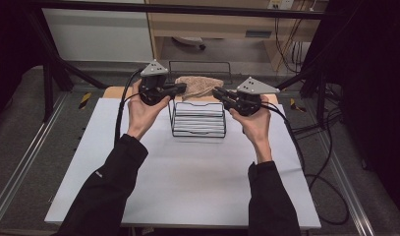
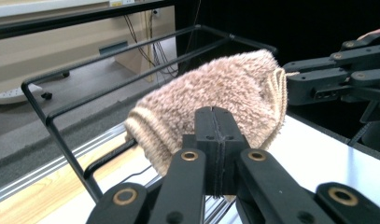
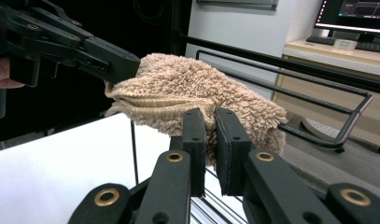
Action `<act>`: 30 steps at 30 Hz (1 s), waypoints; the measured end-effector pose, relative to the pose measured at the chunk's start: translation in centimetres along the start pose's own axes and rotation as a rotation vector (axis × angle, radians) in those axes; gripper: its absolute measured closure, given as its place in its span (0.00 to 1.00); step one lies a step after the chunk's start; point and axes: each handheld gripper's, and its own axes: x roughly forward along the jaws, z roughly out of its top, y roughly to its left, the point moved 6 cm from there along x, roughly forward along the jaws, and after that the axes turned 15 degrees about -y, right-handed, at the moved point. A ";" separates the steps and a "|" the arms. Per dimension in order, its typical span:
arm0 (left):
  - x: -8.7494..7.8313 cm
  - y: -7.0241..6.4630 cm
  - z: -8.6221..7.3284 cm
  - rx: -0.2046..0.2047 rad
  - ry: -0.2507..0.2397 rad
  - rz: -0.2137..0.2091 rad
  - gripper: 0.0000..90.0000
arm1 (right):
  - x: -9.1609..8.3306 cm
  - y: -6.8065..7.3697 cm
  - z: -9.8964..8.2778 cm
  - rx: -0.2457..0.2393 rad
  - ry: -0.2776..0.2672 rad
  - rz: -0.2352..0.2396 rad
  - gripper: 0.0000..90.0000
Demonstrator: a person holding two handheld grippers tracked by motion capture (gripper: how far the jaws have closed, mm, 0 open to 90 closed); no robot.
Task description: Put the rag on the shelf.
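Fuzzy tan sock (image 1: 200, 86) held up between both grippers, just above black wire rack (image 1: 197, 129) standing mid white surface (image 1: 187, 182). L gripper (image 1: 180, 89) clenched on sock's left end; in left gripper view, jaws pressed together w/ fabric (image 2: 215, 88) pinched at tips (image 2: 215, 122), ribbed cuff (image 2: 148, 128) hanging at the near side. R gripper (image 1: 218, 93) clamped on sock's right end; in right gripper view, jaws nearly together, pile (image 3: 192, 88) caught between pads (image 3: 211, 122), cuff edge visible betw. the two grippers. Both hands (image 1: 147, 108) (image 1: 255, 120) at similar height, either side of rack. Sock apart from surface; contact w/ rack's top wire can't be told. White slats stacked inside rack.
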 end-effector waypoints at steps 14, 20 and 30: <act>0.2 0.4 -1.2 0.022 0.016 0.008 1.00 | -0.9 0.2 0.8 0.048 -0.006 0.021 0.83; 0.3 0.5 -1.9 0.042 0.015 0.011 1.00 | -0.2 -0.2 -0.8 0.093 0.054 -0.032 1.00; 0.6 0.9 -2.7 0.041 0.017 0.023 0.99 | 0.5 -0.9 -2.2 0.092 0.074 -0.092 1.00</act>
